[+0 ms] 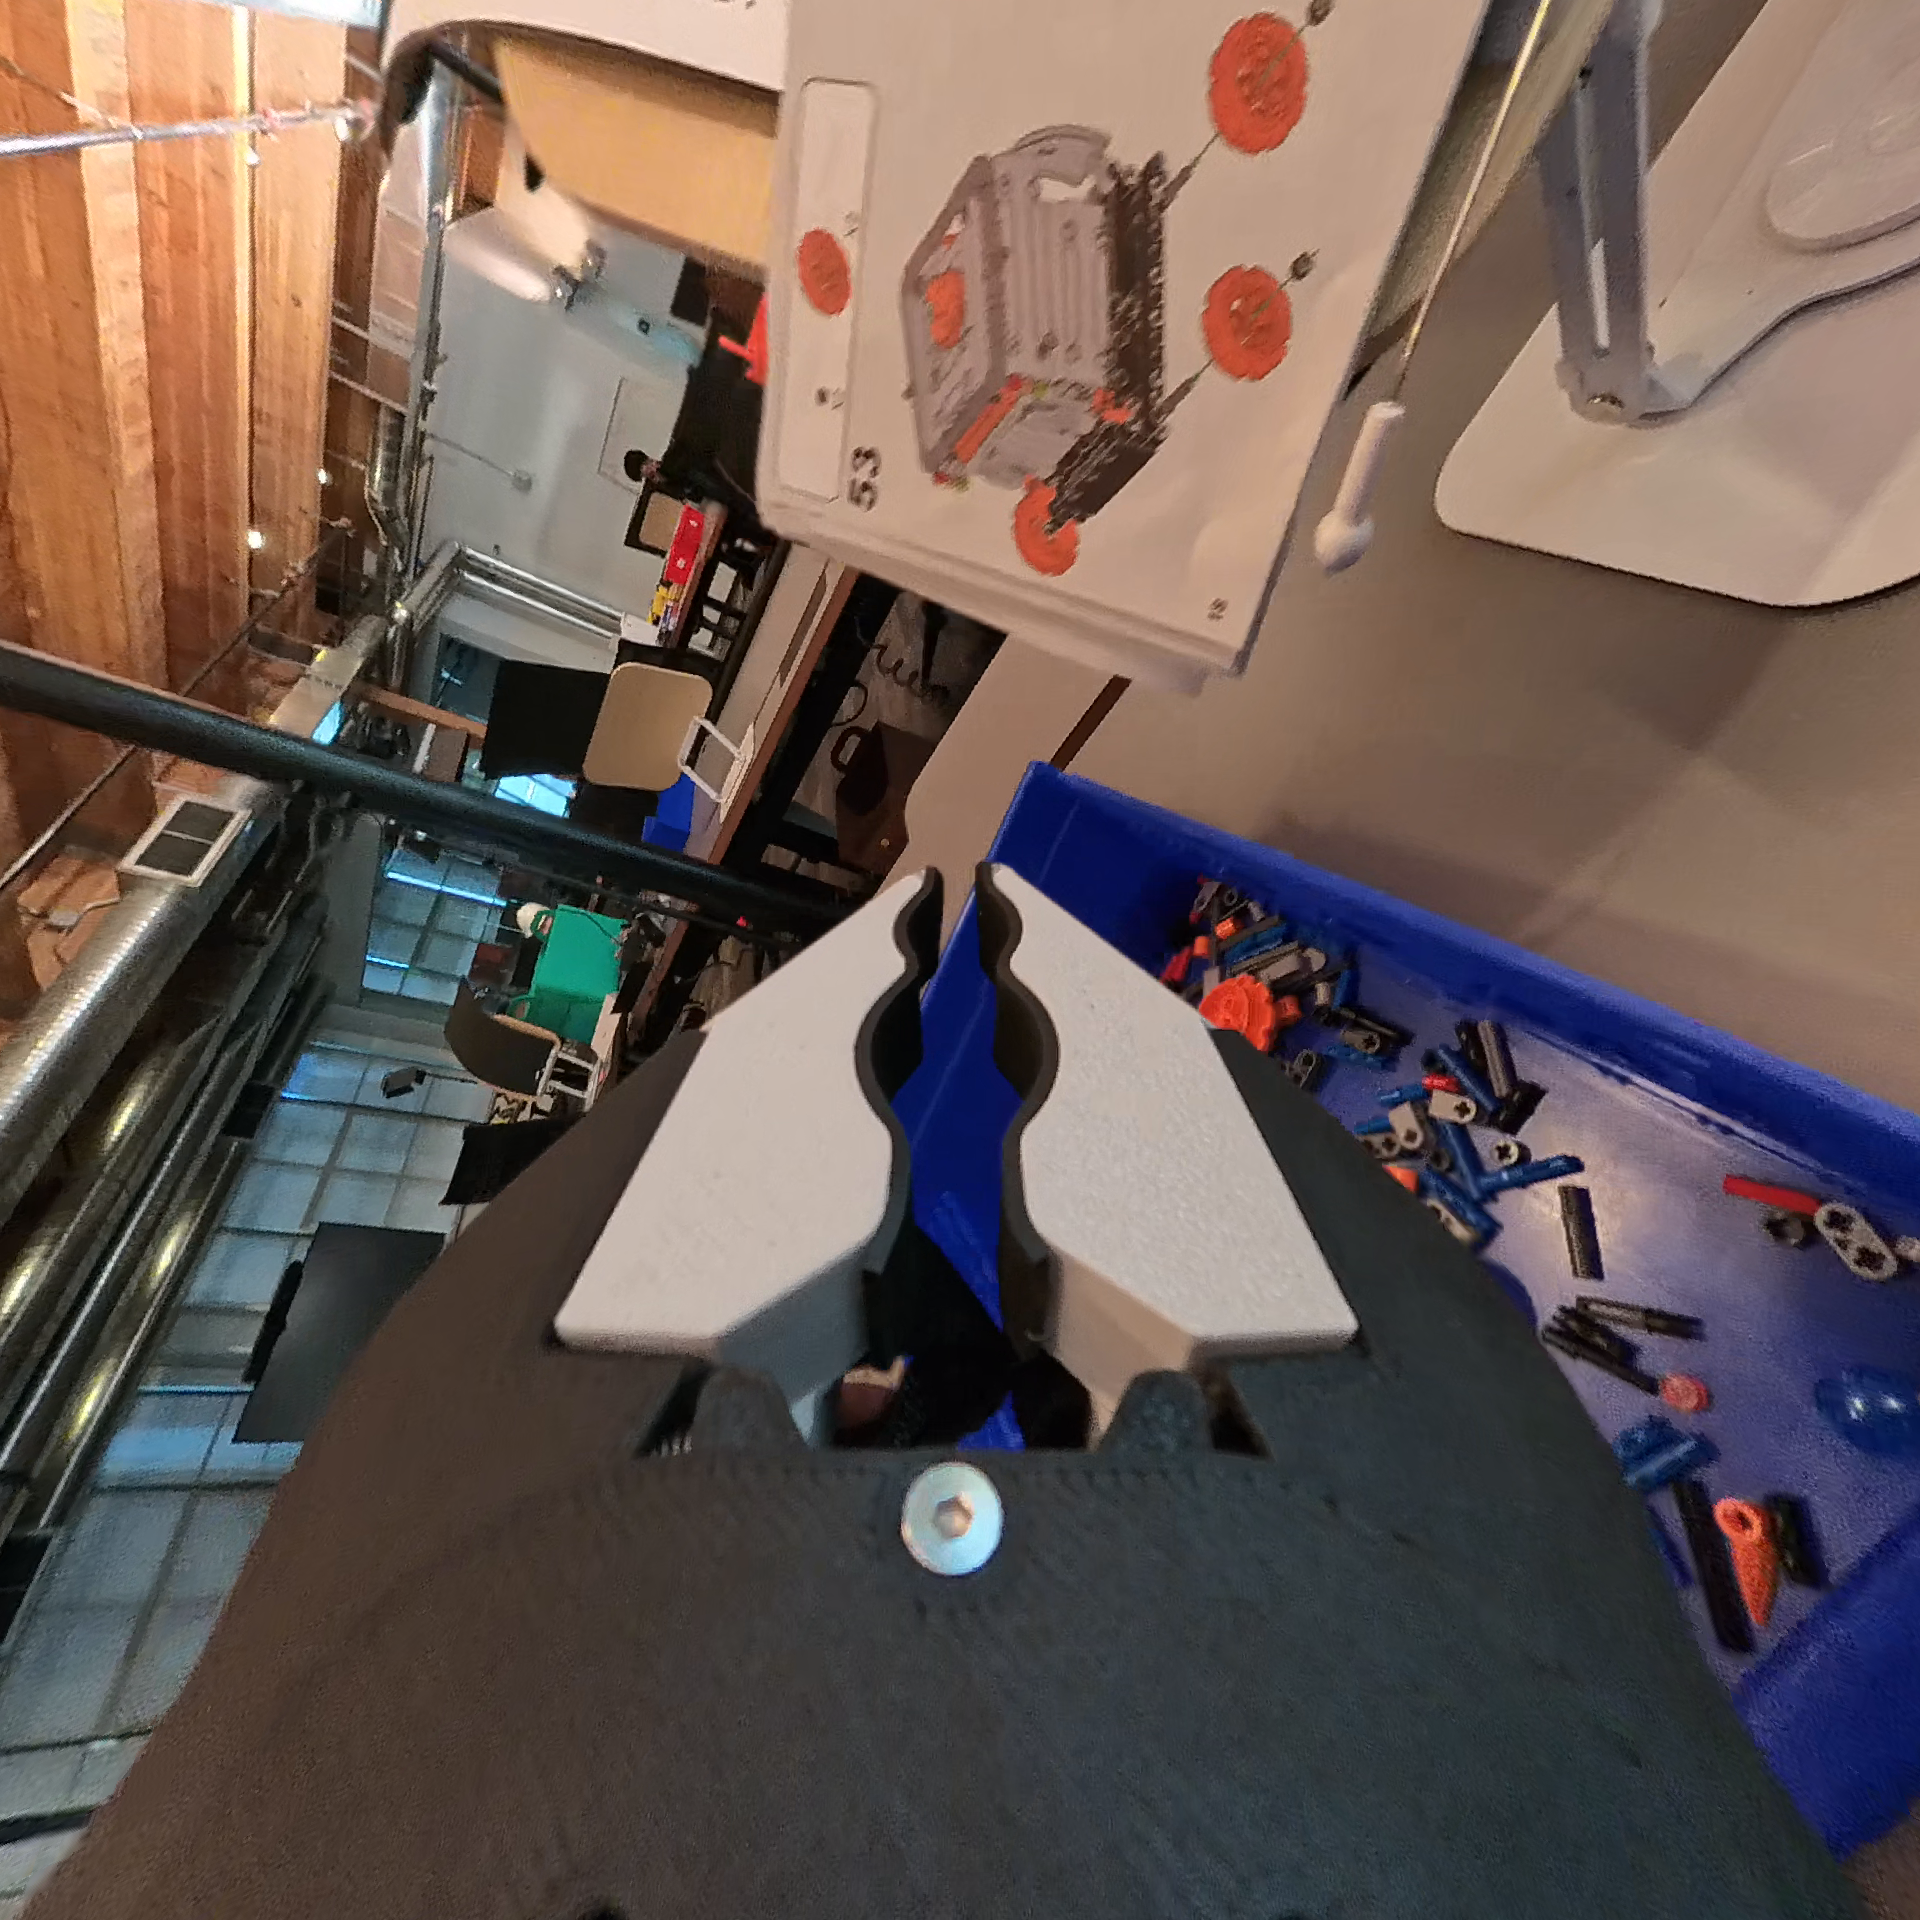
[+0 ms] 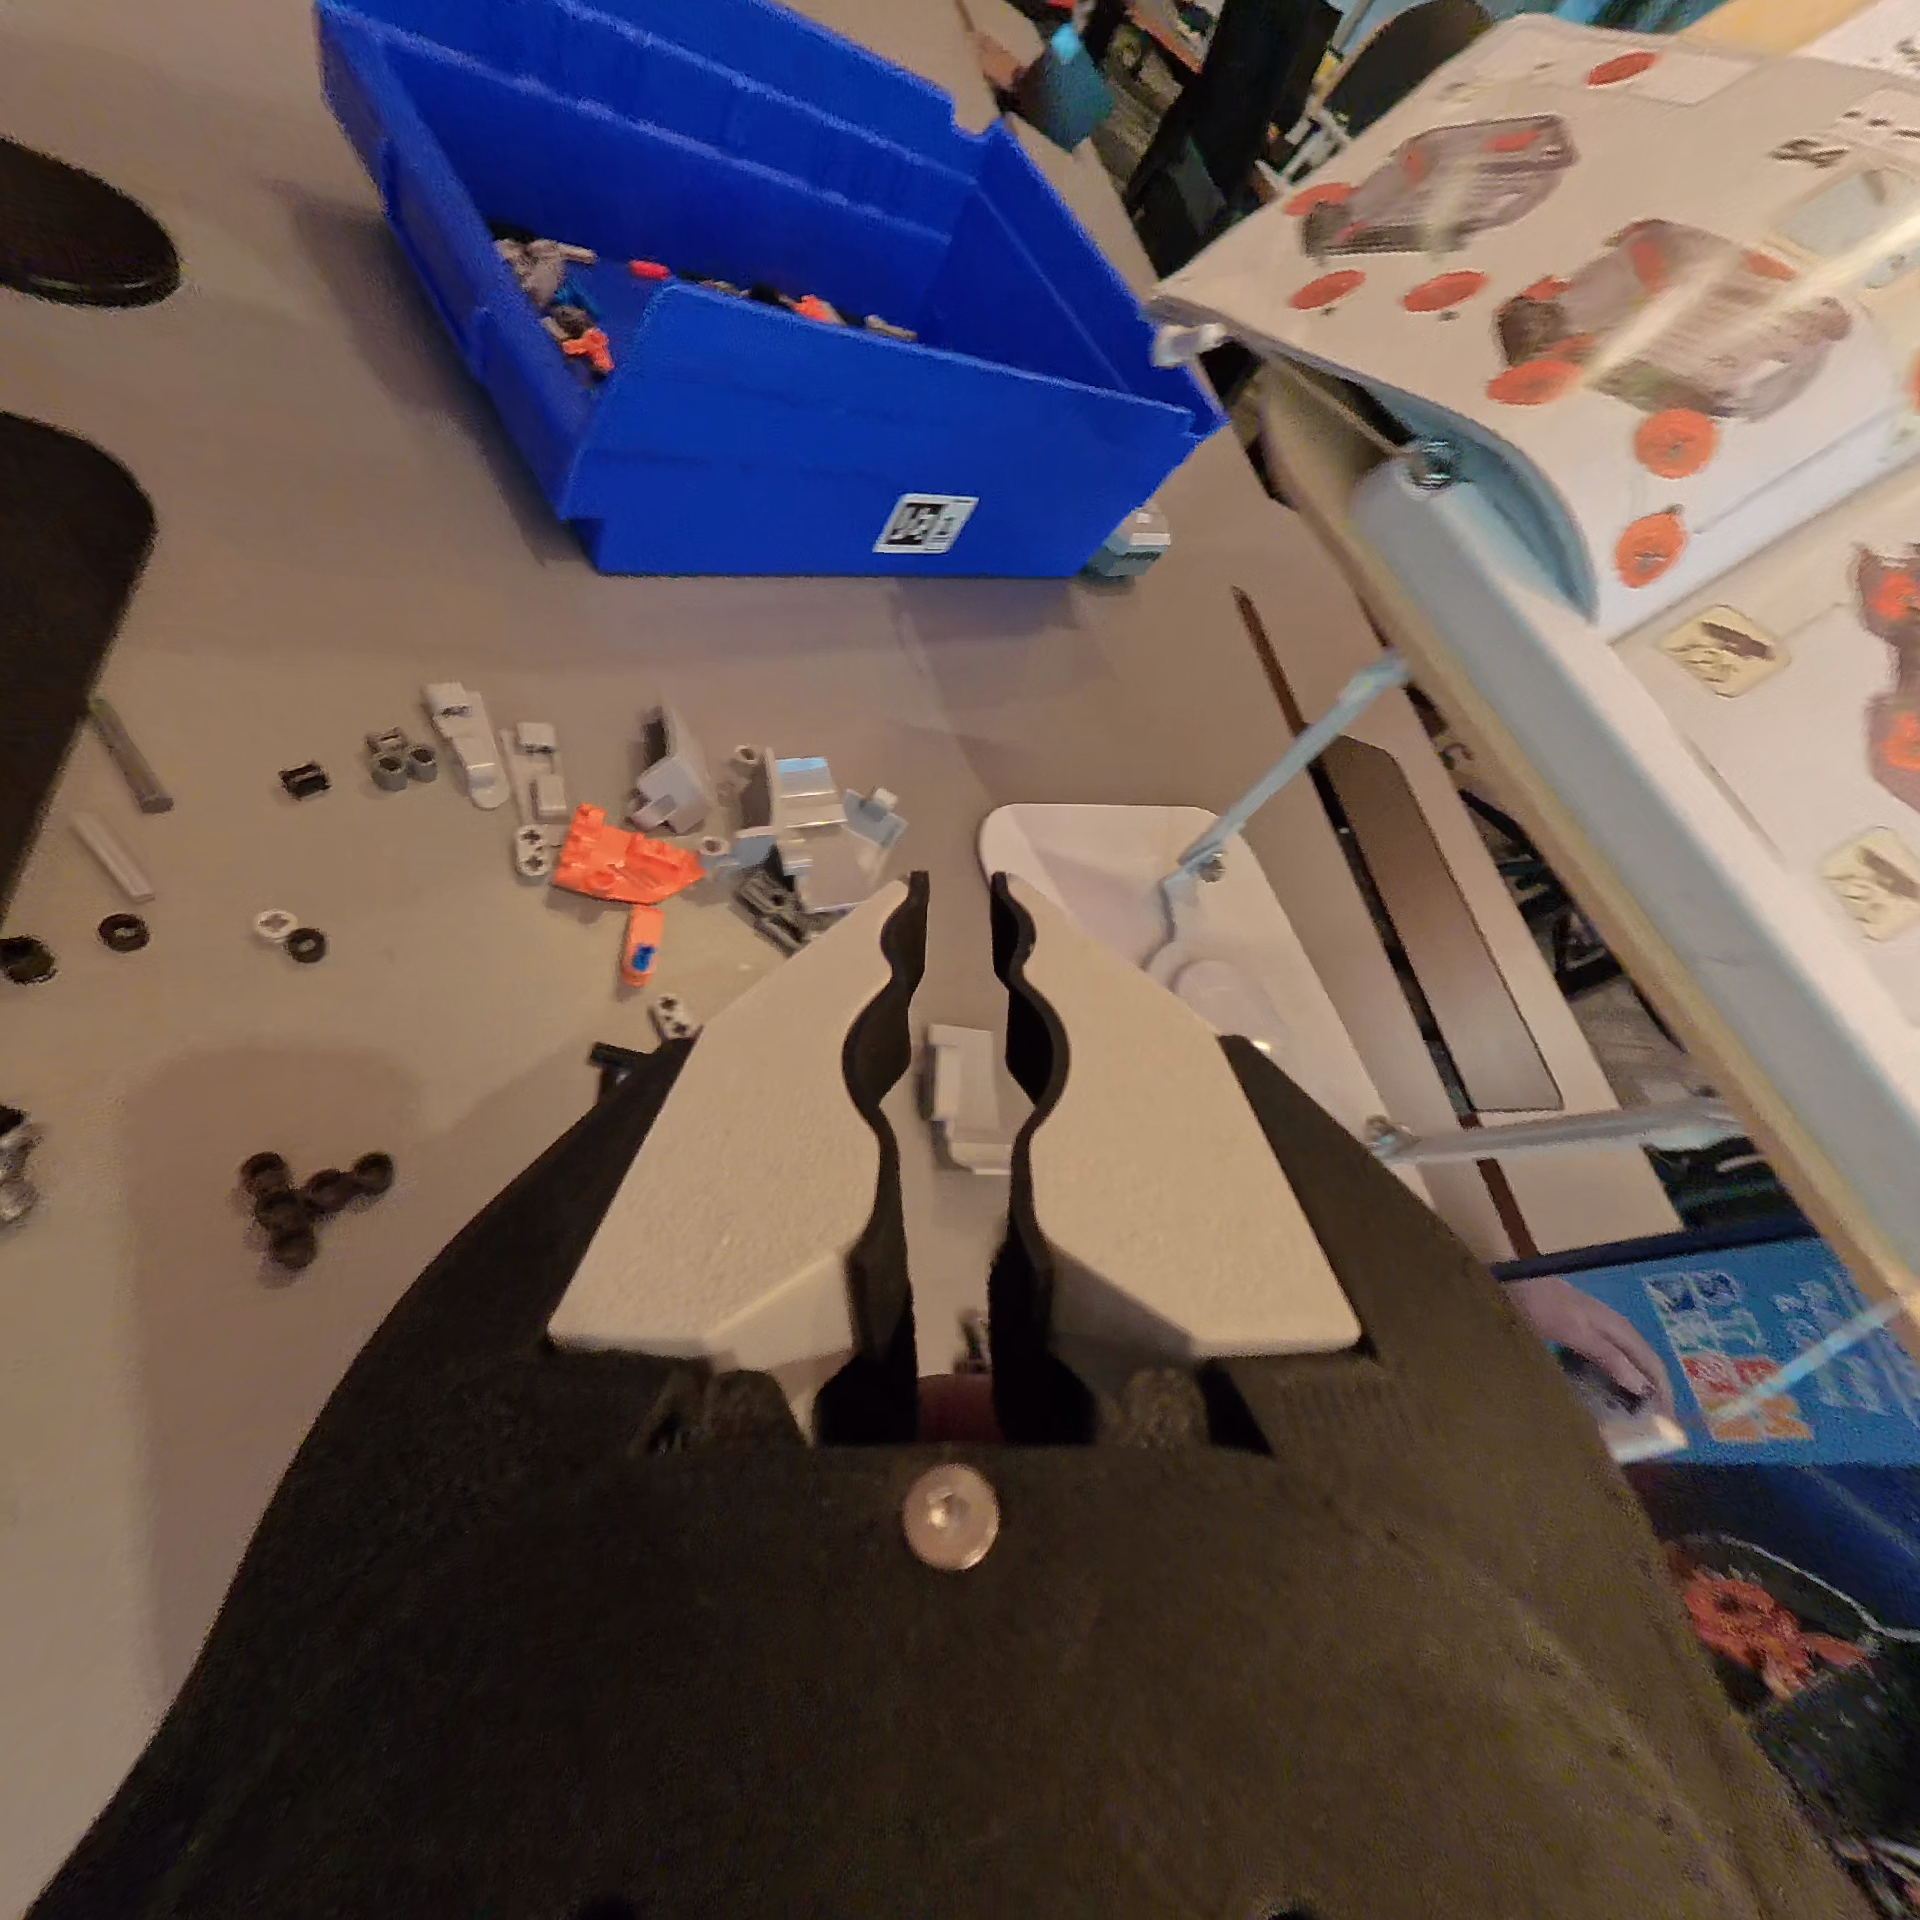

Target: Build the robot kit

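1. Grey table (image 2: 312, 582) carries everything; the left wrist view is tilted, showing wooden ceiling beams and metal ducts behind.
2. Left gripper (image 1: 959, 894) hangs at the rim of the blue bin (image 1: 1455, 935), its jaws a narrow slit apart with nothing between them.
3. Inside the bin lie small black, blue and orange building pieces (image 1: 1455, 1122).
4. Right gripper (image 2: 958, 904) is slightly parted over the table, gripping nothing; a light grey piece (image 2: 961, 1101) lies on the table, seen through the gap.
5. Just beyond its tips lies a scatter of grey parts and an orange plate (image 2: 623, 864); black rings (image 2: 312, 1195) lie nearer the left edge.
6. An instruction booklet (image 2: 1662, 312) rests on a tilted white stand (image 2: 1507, 665) at the right edge, beside the bin.
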Demonstrator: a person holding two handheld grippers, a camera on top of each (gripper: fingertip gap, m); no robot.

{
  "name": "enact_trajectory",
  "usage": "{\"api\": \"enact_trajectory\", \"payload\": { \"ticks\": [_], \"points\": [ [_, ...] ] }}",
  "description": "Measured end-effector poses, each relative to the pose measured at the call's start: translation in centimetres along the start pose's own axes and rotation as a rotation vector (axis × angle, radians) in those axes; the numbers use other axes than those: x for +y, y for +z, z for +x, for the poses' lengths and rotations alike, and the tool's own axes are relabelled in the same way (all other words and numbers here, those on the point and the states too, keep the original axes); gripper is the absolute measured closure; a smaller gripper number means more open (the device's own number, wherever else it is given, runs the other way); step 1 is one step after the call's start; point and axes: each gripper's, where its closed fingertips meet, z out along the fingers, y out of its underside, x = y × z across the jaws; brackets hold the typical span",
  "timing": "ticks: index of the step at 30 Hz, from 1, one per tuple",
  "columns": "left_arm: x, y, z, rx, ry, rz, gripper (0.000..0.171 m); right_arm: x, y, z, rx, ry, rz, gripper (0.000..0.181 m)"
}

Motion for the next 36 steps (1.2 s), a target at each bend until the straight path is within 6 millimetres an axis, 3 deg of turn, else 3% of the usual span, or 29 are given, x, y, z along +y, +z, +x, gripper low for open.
{"api": "enact_trajectory", "payload": {
  "ticks": [5,8,14,22,33,36],
  "points": [
    [0.8,-2.5,-0.6,0.001,-0.011,-0.022,0.165,-0.6,-2.2,4.4,0.065,0.103,0.023,0.172],
    [1.8,-3.5,-0.5,0.014,-0.013,-0.047,0.166,0.1,-3.3,6.3,0.058,0.159,-0.019,0.172],
    [4.2,-4.6,0.4,0.054,-0.038,-0.098,0.165,2.0,-4.7,7.9,0.008,0.212,-0.105,0.17],
    [6.9,-4.4,1.1,0.126,-0.046,-0.187,0.165,4.0,-4.5,6.9,-0.061,0.2,-0.183,0.169],
    [10.2,-3.0,-1.0,0.16,-0.176,-0.263,0.154,7.4,-2.4,4.2,-0.156,0.216,-0.266,0.168],
    [11.1,-2.1,-0.8,0.211,-0.204,-0.282,0.154,7.7,-2.1,3.8,-0.161,0.205,-0.277,0.168]
  ]
}}
